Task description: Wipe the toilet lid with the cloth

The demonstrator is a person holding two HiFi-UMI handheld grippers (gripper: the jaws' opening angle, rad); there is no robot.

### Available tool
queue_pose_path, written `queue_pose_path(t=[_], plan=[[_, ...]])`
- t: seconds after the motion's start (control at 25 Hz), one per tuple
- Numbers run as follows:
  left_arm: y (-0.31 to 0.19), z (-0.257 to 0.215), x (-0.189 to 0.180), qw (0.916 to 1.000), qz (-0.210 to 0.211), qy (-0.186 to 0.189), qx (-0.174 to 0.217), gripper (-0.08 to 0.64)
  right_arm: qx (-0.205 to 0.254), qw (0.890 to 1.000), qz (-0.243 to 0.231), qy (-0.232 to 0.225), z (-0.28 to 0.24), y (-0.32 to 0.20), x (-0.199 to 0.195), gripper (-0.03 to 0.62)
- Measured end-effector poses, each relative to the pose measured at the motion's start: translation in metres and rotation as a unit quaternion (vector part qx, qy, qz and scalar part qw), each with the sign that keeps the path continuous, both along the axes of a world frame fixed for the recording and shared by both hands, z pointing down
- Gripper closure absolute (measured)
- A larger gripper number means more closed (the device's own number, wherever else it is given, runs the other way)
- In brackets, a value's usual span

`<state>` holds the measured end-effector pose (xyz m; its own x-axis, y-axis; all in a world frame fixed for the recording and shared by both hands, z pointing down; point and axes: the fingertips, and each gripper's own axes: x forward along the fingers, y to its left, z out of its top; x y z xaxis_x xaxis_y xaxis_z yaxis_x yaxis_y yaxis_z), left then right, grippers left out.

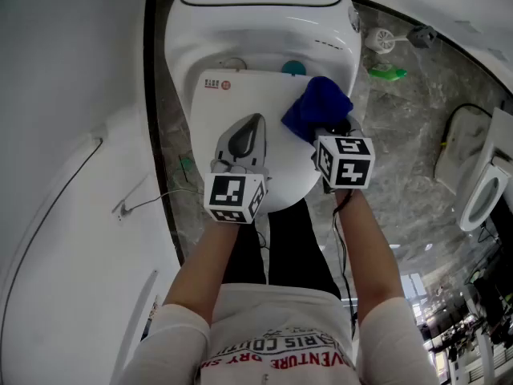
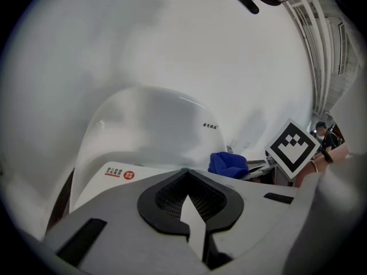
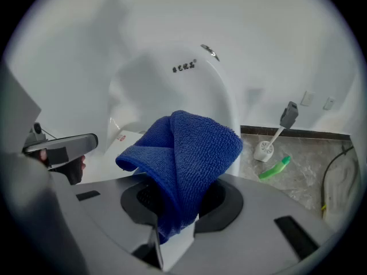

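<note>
The person is standing at the toilet and reaching both arms down over it. The right claw is squeezing the blue cloth, which is bunching up past its tips. The left claw is pinching together on nothing, over the near left of the toilet lid. The cloth is hanging over the far right part of the lid, close to the tank. The lid is running long from the tank toward the person, so most of it is lying nearer than the cloth and to its left. I think the right hand is the one to wipe, pulling back and across.
</note>
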<state>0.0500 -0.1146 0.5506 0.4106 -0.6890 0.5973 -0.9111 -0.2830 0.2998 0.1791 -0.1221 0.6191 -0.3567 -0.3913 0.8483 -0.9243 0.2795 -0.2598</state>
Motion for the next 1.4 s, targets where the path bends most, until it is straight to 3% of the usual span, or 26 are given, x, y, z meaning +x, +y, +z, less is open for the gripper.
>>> queue_pose_path(t=[0.32,0.48,0.64,0.8,0.96,1.24,1.4], plan=[[0.023,-0.003,0.017,0.9997,0.022,-0.006,-0.004,0.554,-0.013,0.999,0.017,0.049,0.011,0.016,0.056,0.505],[0.036,-0.003,0.002,0.9998,0.017,-0.009,-0.009,0.554,-0.024,0.996,0.033,0.076,0.009,0.024,0.069,0.505],[0.045,-0.014,-0.024,0.9999,-0.003,-0.009,-0.008,0.554,-0.020,0.996,0.046,0.076,-0.016,0.035,0.056,0.505],[0.054,-0.033,-0.054,0.9999,-0.016,-0.001,-0.001,0.554,-0.001,0.999,0.026,0.046,-0.053,0.046,0.007,0.505],[0.067,-0.046,-0.091,0.9997,0.012,-0.013,0.017,0.554,0.010,1.000,-0.006,-0.001,-0.072,0.061,-0.078,0.505],[0.091,-0.043,-0.199,0.9992,-0.025,-0.027,0.011,0.554,-0.025,0.997,-0.034,-0.068,-0.053,0.096,-0.232,0.505],[0.105,-0.035,-0.253,0.9985,-0.038,-0.038,0.005,0.554,-0.039,0.995,-0.049,-0.081,-0.031,0.109,-0.295,0.505]])
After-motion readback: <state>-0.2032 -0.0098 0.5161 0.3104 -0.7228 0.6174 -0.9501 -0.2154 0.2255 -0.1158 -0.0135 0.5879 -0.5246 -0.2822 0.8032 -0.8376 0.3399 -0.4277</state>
